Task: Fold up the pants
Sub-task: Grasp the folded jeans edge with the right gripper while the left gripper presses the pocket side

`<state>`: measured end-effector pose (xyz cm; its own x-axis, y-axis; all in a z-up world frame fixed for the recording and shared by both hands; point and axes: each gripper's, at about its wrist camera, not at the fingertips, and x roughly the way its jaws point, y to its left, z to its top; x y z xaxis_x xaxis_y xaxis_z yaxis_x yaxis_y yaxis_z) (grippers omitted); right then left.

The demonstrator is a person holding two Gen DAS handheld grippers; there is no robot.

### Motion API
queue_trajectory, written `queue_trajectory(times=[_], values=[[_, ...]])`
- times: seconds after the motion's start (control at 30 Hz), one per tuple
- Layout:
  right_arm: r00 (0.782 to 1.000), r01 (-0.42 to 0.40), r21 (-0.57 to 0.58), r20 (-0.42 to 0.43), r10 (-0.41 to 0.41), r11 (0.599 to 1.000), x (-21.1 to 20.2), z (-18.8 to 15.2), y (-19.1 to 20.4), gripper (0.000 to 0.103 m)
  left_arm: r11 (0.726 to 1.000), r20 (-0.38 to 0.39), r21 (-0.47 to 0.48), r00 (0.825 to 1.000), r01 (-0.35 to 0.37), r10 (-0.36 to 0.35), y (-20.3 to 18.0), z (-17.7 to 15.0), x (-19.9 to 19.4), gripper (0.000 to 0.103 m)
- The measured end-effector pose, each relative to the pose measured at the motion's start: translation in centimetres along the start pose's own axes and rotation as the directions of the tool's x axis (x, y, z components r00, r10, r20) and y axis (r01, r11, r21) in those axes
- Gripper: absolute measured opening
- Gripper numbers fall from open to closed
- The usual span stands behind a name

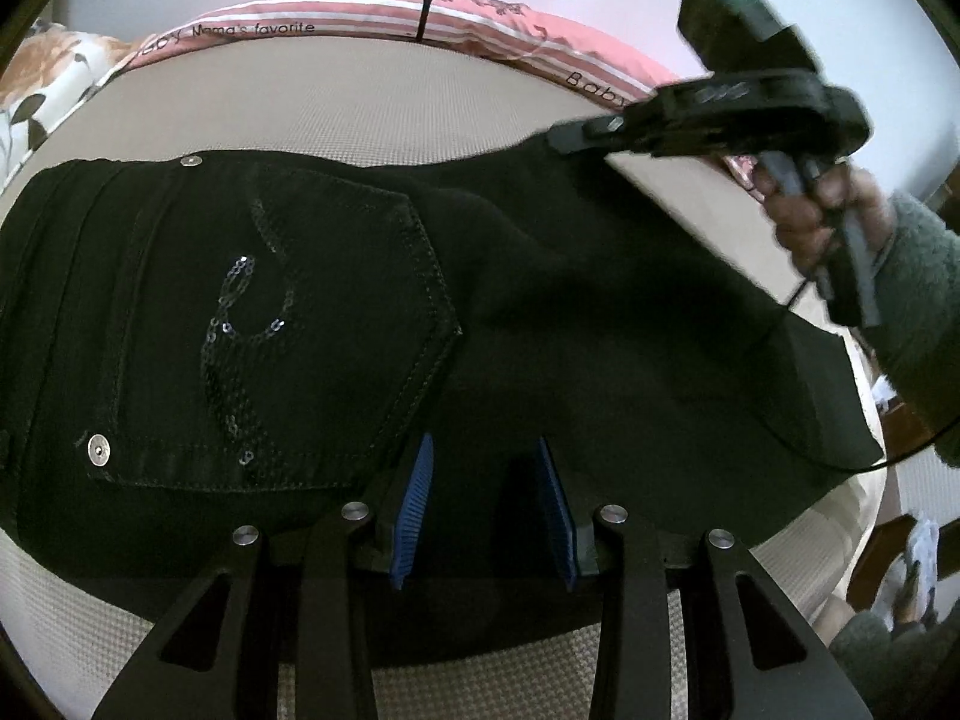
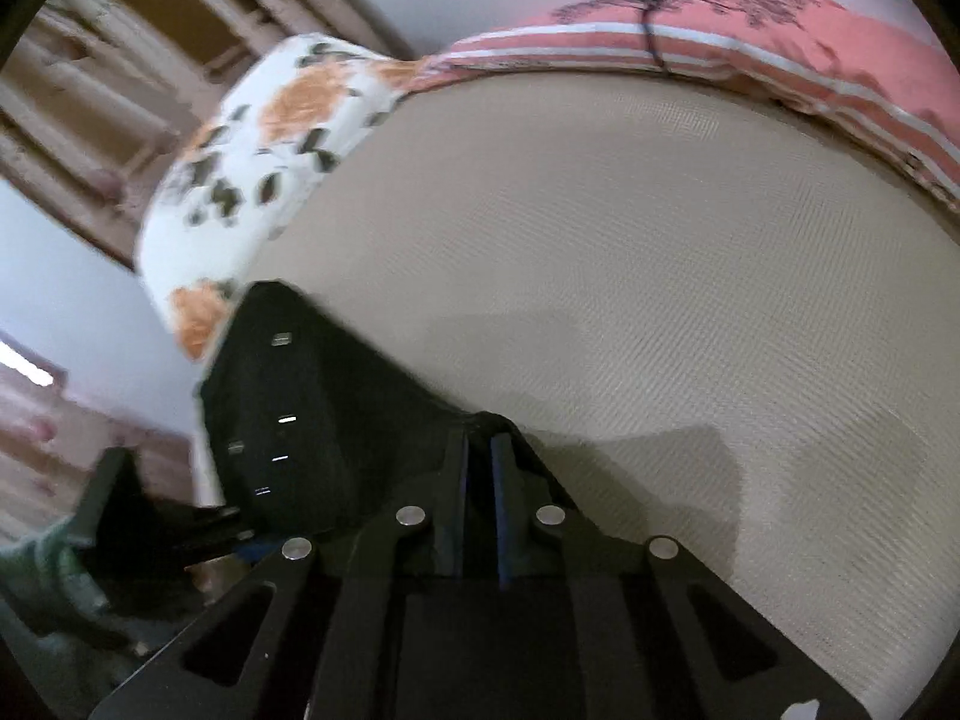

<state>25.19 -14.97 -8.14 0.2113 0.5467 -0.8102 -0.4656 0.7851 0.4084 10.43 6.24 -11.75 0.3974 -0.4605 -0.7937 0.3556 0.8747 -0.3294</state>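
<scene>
- Here the black pants (image 1: pixel 372 324) lie on a beige bed (image 1: pixel 360 102), and the waist part with a back pocket (image 1: pixel 312 330) shows on the left side of the left wrist view.
- The pocket has a sequin pattern and two metal rivets near its corners.
- The left gripper (image 1: pixel 483 504) is low over the pants, near their closer edge. Its blue pads (image 1: pixel 414 510) stand apart with black cloth seen between them, but it is not sure whether the cloth is inside the gap or only under it.
- The right gripper (image 2: pixel 480 510) has its fingers nearly together, with only a narrow gap, and black cloth runs up to its tips. It seems to pinch the edge of the pants there, and the cloth rises to a small peak at the tips.
- In the left wrist view the right gripper (image 1: pixel 576 135) is at the far right edge of the pants, and the person's hand (image 1: pixel 822 222) in a grey sleeve holds its handle.
- A pink striped pillow (image 1: pixel 420 18) with printed words lies along the far side of the bed.
- A white pillow with orange flowers (image 2: pixel 264 138) lies just beside the pink one, at the bed corner.
- The right wrist view is blurred at its left, so the furniture there is not clear.
</scene>
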Motion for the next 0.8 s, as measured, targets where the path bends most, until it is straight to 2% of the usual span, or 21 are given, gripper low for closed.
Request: queue_trajectory(times=[0.1,0.2,0.27,0.3,0.4,0.43,0.57,0.63,0.8], values=[[0.998,0.068,0.05,0.004,-0.068,0.996,2.0,0.0,-1.5,0.004,1.0,0.005,-0.009,1.0,0.01,-0.01,0.0,-0.6,0.0,0.037],[0.998,0.067,0.069,0.016,-0.069,0.995,2.5,0.1,-1.8,0.006,1.0,0.004,0.001,1.0,0.005,-0.005,-0.2,-0.7,0.1,0.037],[0.997,0.079,0.061,0.012,-0.08,0.995,2.1,0.1,-1.5,0.016,1.0,-0.006,-0.007,1.0,0.004,-0.004,-0.1,-0.5,0.0,0.037],[0.996,0.092,0.065,0.011,-0.093,0.994,1.7,0.1,-1.5,0.028,1.0,-0.016,-0.018,1.0,0.006,-0.006,-0.1,-0.1,0.0,0.037],[0.99,0.104,0.112,0.088,-0.114,0.988,-1.6,-0.2,-1.4,0.03,1.0,-0.001,0.019,1.0,-0.017,0.017,-0.7,1.5,-0.6,0.037],[0.984,0.114,0.118,0.126,-0.128,0.987,-3.4,-0.7,-1.2,0.03,0.999,0.016,0.04,1.0,-0.027,0.026,-1.1,2.0,-0.8,0.037],[0.967,0.175,0.142,0.162,-0.197,0.974,-7.8,-3.7,-0.9,0.03,0.993,0.066,0.119,0.998,-0.017,0.009,-3.2,5.4,-0.4,0.037],[0.961,0.215,0.166,0.137,-0.238,0.962,-8.9,-5.7,-1.1,0.031,0.987,0.061,0.159,0.998,-0.001,-0.009,-4.3,7.2,1.2,0.038],[0.943,0.306,0.238,0.06,-0.328,0.922,-9.3,-11.0,-2.7,0.031,0.979,-0.012,0.198,0.999,0.04,-0.039,-6.1,9.8,5.8,0.038]])
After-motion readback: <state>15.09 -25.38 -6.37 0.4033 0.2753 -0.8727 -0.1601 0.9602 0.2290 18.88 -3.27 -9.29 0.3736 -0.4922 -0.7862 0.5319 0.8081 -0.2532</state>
